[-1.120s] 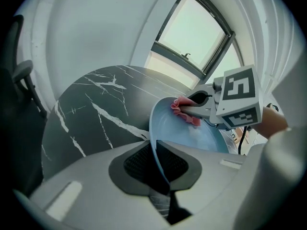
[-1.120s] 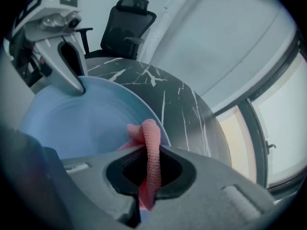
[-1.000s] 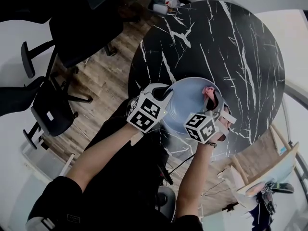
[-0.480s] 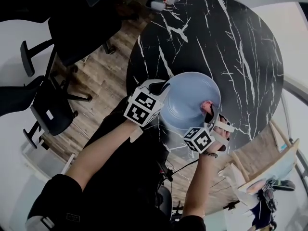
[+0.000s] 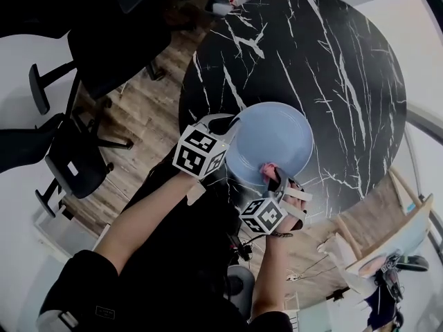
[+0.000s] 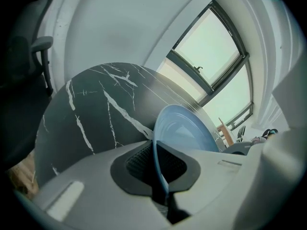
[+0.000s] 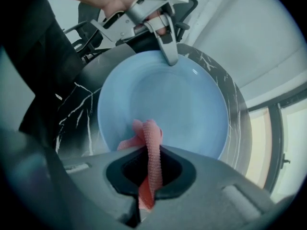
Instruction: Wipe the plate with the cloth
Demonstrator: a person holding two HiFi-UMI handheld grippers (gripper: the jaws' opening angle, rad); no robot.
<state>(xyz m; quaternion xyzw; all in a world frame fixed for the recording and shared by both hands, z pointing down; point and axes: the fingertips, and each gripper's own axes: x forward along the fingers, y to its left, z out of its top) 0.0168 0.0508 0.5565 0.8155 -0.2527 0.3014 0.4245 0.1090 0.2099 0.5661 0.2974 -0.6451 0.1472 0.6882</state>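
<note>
Plate [image 5: 273,144], pale blue: tilted over black marble bench [image 5: 332,61], rim between pads of left claw [image 5: 232,123], closing on it. Cloth [image 5: 266,169], pink: pinched in right claw [image 5: 277,184], on plate's near edge. Wiping judged mid-course; end not yet evident.

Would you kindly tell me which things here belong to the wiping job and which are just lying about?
In use: blue plate; pink cloth; left claw, closing on the plate's rim; right claw, gripping the cloth.
Lying about: office chairs; marble table.
</note>
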